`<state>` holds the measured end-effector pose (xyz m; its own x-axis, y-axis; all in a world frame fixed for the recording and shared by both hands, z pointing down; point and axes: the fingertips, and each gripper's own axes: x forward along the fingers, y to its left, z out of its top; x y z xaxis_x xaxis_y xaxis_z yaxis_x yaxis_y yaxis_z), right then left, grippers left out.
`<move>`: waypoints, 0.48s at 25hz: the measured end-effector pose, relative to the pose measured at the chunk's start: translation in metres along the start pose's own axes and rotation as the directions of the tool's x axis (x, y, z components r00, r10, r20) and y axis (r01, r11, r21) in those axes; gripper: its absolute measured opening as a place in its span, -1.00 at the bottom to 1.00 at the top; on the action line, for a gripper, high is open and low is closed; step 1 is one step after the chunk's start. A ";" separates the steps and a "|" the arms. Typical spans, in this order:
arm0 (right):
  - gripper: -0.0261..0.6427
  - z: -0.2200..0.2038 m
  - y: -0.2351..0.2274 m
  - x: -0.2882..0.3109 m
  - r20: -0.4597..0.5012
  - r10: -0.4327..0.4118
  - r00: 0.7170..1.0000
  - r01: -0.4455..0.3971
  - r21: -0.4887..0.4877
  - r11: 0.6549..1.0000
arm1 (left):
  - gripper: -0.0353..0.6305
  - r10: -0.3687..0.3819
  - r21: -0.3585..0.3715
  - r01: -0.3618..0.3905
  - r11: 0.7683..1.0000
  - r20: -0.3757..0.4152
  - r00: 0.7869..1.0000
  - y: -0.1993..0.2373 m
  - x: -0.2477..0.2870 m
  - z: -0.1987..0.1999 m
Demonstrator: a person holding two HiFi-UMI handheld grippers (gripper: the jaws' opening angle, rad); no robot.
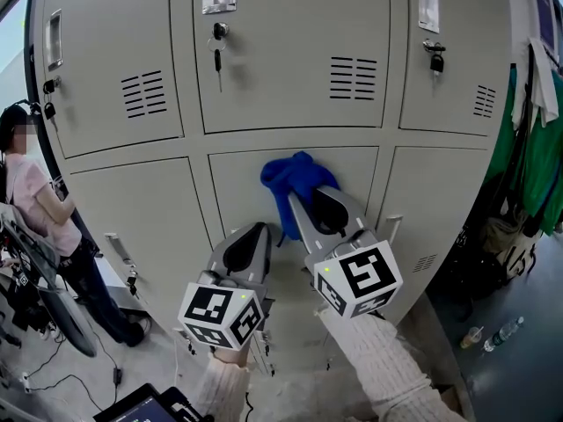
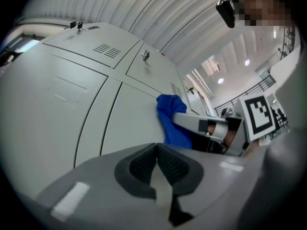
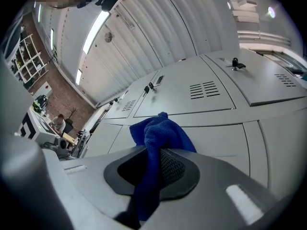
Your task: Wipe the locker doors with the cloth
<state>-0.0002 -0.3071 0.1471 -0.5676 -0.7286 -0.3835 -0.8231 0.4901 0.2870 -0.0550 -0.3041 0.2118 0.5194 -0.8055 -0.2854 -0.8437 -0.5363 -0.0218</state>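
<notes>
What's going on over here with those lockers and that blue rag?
A person is working on grey lockers with a hand-held gripper in each hand. The right gripper is shut on a blue cloth and holds it against a lower middle door. The left gripper is shut with nothing in it, just beside the right one and off the cloth.

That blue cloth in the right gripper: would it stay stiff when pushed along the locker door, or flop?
Probably floppy: the blue cloth bunches and folds above the right gripper, holding no flat shape. Likely light: a single pinch carries it. Its knit texture may drag, not slip, on the smooth locker door.
</notes>
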 end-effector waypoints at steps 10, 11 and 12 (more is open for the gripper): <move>-0.75 -0.050 0.010 -0.023 -0.070 -0.009 0.997 0.015 0.086 0.996 | -0.89 0.002 -0.027 -0.004 1.000 -0.076 0.997 -0.006 -0.014 -0.035; -0.75 -0.059 0.013 -0.027 -0.086 -0.010 0.996 0.018 0.094 0.995 | -0.89 0.005 -0.035 -0.008 0.999 -0.088 0.996 -0.006 -0.016 -0.041; -0.75 -0.069 0.016 -0.031 -0.105 -0.009 0.994 0.019 0.101 0.995 | -0.89 0.008 -0.043 -0.012 0.999 -0.099 0.995 -0.006 -0.020 -0.047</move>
<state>0.0054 -0.3098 0.2241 -0.5550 -0.7789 -0.2921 -0.8319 0.5215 0.1897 -0.0537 -0.2966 0.2625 0.5236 -0.8307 -0.1891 -0.8434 -0.5368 0.0230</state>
